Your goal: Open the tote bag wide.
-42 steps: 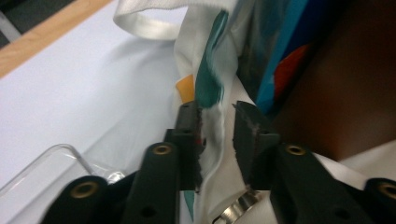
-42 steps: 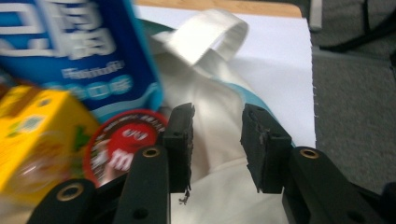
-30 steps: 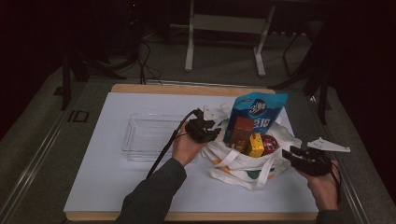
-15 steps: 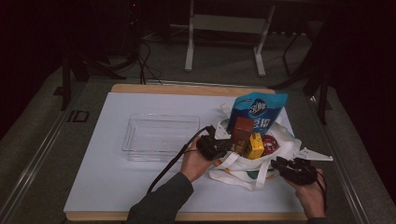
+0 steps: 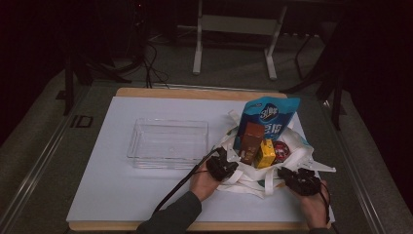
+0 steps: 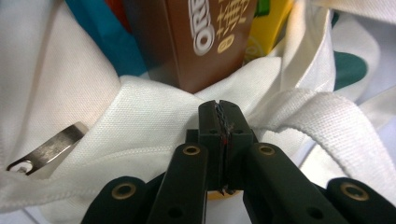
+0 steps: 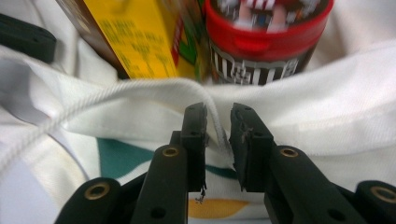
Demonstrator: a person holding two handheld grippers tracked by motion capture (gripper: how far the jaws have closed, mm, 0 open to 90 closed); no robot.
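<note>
A white tote bag (image 5: 243, 181) lies open on the table with a blue snack pouch (image 5: 267, 117), a brown Oreo box (image 5: 252, 141), a yellow box (image 5: 265, 154) and a red M&M's can (image 5: 281, 151) in it. My left gripper (image 5: 225, 168) is at the bag's near left rim. Its jaws have just been closing and are shut (image 6: 219, 105), tips against the cloth (image 6: 140, 121), with no cloth seen between the pads. My right gripper (image 5: 293, 178) is at the near right rim. Its jaws have been closing but still stand apart (image 7: 218, 109), with a fold of the rim (image 7: 327, 107) between them.
A clear plastic tray (image 5: 168, 141) sits left of the bag on the white mat (image 5: 122, 195). A metal clip (image 6: 46, 149) pokes out of the cloth at the left. Bag handles trail along the mat's front edge. Dark floor and stand legs lie beyond the table.
Both hands have sunk and drawn back to the bag's near rim. Both pairs of jaws have narrowed, the left fully, the right around a fold of cloth.
</note>
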